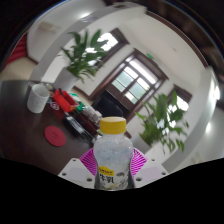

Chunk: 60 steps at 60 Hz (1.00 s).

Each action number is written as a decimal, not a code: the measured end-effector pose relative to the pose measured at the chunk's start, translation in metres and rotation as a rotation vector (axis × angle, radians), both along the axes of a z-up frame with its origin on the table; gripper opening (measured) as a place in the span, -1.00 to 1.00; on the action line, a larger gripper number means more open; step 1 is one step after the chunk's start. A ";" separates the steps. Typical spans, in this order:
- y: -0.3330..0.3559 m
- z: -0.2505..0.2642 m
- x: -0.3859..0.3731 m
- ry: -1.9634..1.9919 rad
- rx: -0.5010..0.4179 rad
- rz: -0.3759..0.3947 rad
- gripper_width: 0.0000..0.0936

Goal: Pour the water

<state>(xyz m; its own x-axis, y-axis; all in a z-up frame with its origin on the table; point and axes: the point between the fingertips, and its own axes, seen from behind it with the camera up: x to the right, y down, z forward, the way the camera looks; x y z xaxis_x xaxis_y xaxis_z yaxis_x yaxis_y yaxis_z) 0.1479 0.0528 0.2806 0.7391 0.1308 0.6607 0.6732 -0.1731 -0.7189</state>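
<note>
A clear plastic bottle (113,155) with a yellow cap and a yellow-and-white label stands upright between my fingers, filling the gap. Both pink pads (90,160) press against its sides, so my gripper (113,164) is shut on the bottle. The view is tilted, and the bottle appears lifted above the dark table (30,125). A white cup (38,97) stands on that table, well beyond the bottle and to the left of it.
Red objects (66,101) lie on the table beside the white cup, with a pink round item (54,131) nearer to me. Leafy plants (85,50) and a window (130,80) fill the background.
</note>
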 end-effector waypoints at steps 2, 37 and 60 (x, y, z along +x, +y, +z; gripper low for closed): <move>0.008 0.002 -0.016 -0.066 0.002 0.031 -0.18; 0.143 -0.033 -0.109 -1.185 0.135 0.367 -0.13; 0.161 -0.028 -0.009 -1.107 0.150 0.362 -0.13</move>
